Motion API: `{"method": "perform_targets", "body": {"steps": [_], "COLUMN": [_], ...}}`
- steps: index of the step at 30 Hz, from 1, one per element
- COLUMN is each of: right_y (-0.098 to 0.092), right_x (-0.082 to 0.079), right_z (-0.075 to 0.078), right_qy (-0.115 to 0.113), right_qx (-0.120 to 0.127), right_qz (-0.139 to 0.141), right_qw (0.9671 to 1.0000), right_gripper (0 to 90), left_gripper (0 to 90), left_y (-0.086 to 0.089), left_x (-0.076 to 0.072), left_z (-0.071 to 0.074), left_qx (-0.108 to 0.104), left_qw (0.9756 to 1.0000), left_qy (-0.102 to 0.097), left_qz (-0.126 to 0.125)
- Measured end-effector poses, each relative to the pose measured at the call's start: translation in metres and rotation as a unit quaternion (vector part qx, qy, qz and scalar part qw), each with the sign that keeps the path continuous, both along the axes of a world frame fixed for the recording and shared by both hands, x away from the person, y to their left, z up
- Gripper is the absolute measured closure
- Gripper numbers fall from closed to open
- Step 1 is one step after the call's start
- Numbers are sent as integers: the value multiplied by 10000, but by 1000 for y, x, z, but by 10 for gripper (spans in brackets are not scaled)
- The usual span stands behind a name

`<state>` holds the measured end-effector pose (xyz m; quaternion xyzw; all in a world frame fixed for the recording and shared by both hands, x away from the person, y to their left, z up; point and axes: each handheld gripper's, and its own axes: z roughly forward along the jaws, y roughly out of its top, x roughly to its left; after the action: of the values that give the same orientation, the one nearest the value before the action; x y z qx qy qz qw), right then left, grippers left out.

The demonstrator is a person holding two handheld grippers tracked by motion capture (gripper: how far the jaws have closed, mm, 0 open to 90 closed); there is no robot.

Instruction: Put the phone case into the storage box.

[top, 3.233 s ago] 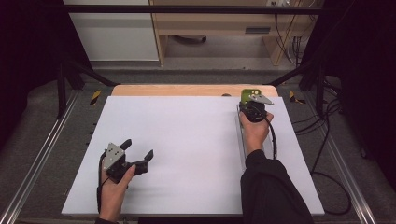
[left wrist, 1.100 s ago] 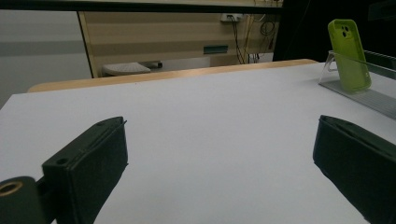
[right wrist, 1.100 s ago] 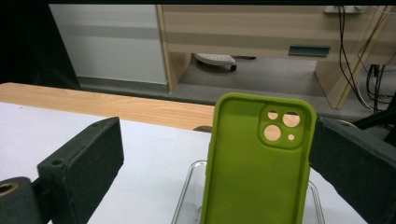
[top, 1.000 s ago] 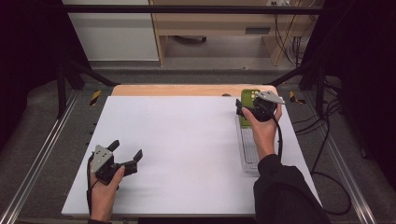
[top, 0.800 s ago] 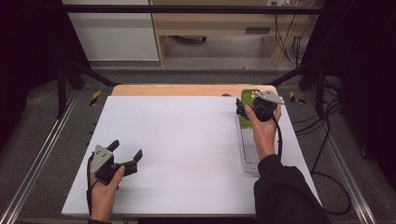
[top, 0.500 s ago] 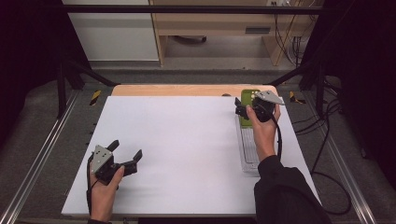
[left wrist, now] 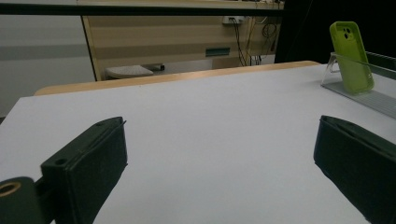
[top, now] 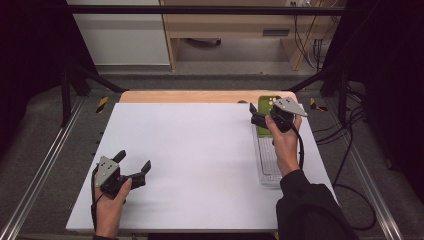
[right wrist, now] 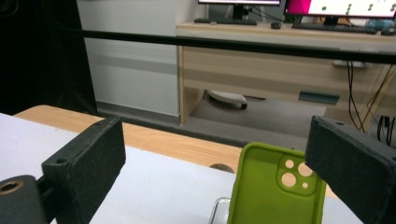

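Two hand-held grippers work over a white desk (top: 200, 160). The right gripper (top: 261, 119), which three seconds ago sat right at the green phone case (right wrist: 275, 189), now hovers just short of it with its fingers spread wide and holding nothing. Over the last second it has barely moved. A clear tray (top: 270, 165) has come into sight under the forearm as the arm shifted aside. The case stands upright at the far end of that tray, at the desk's far right edge, camera holes facing the right gripper. In the right gripper view it sits low between the open fingers, nearer the right one, apparently not touching. This suggests the case has just been set down or is about to be grasped. The left gripper (top: 134, 172) has drifted slightly towards the person and rests near the desk's near left corner, fingers wide and empty.
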<state>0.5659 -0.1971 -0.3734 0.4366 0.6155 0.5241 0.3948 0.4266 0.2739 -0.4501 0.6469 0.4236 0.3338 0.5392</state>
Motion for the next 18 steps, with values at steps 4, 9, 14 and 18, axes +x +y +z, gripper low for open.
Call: {"method": "perform_targets", "body": {"steps": [4, 9, 14, 18], "right_y": [-2, -6, -11, -13], "right_x": [-6, -15, -23, -27], "right_z": [5, 13, 19, 21], "right_qy": [-16, -105, -172, -182], "right_qx": [5, -53, -37, -13], "right_qz": [127, 214, 230, 235], "right_qw": [9999, 9997, 9996, 9996], "right_gripper": [30, 30, 31, 32], "left_gripper": [19, 19, 13, 14], "left_y": [0, 0, 4, 14], "left_x": [-2, -6, -13, -17], "left_z": [1, 3, 9, 13], "left_qx": [18, 47, 85, 60], "left_qw": [10000, 9999, 9996, 9994], "left_qy": [-71, -148, -253, -350], "left_qz": [-16, -36, -48, 17]}}
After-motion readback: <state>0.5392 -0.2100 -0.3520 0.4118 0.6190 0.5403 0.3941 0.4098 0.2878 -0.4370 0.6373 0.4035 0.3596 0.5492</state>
